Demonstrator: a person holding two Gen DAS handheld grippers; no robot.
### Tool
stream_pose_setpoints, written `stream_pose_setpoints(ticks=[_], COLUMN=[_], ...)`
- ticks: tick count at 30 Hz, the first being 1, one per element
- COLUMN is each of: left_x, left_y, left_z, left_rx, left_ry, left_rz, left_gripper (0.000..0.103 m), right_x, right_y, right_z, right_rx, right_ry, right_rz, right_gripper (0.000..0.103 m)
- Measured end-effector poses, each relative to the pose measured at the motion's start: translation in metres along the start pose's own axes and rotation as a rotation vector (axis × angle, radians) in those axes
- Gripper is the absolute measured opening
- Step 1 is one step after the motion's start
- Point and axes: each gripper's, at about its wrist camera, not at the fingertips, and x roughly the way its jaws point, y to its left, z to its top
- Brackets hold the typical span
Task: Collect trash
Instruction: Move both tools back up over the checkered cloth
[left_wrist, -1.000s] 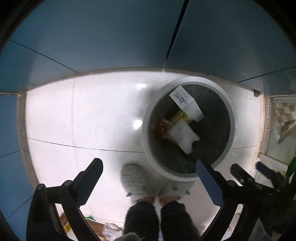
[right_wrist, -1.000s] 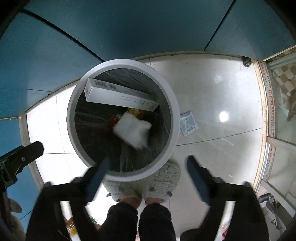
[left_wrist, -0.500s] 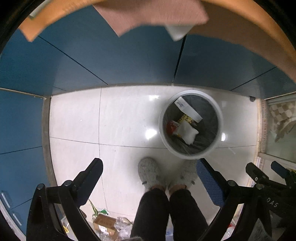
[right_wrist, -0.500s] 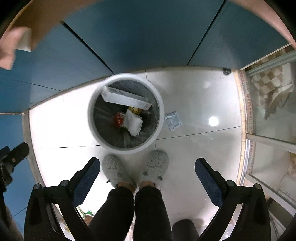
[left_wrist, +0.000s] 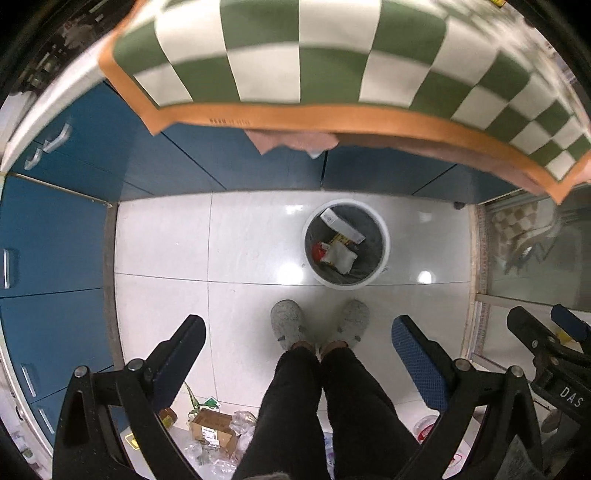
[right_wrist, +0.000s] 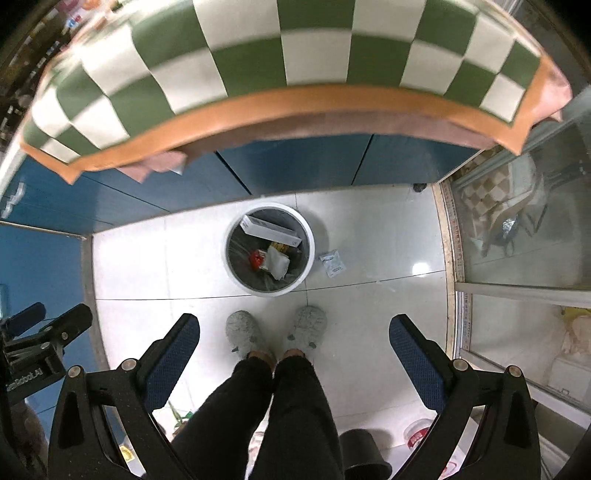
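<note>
Both views look down. Left wrist: left gripper (left_wrist: 297, 338) jaws released, empty, high above the white trash bin (left_wrist: 384, 236) on the floor. Right wrist: right gripper (right_wrist: 293, 334) jaws released too; a small packet (right_wrist: 332, 263) lies just beside the bin (right_wrist: 308, 236).

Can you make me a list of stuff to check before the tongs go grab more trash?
1. Left tongs open with nothing in them: ok.
2. Right tongs open with nothing in them: ok.
3. Trash bin upright with room left inside: ok.
4. Small packet lying on the floor beside the bin, not collected: not ok.
5. Slippers apart from the bin: ok.
6. More trash on the checkered tabletop: cannot tell.
</note>
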Motion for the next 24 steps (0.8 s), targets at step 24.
stream_pose_setpoints(ticks=[24], left_x=[-0.178], left_y=[0.013], left_z=[0.091], left_rx=[-0.062], left_ry=[-0.446], left_rz=[0.085], left_gripper=[0.103], right_x=[-0.135], right_y=[-0.002], right_z=[0.068], right_rx=[0.048], right_ry=[-0.173], right_rz=[0.231], right_gripper=[0.103])
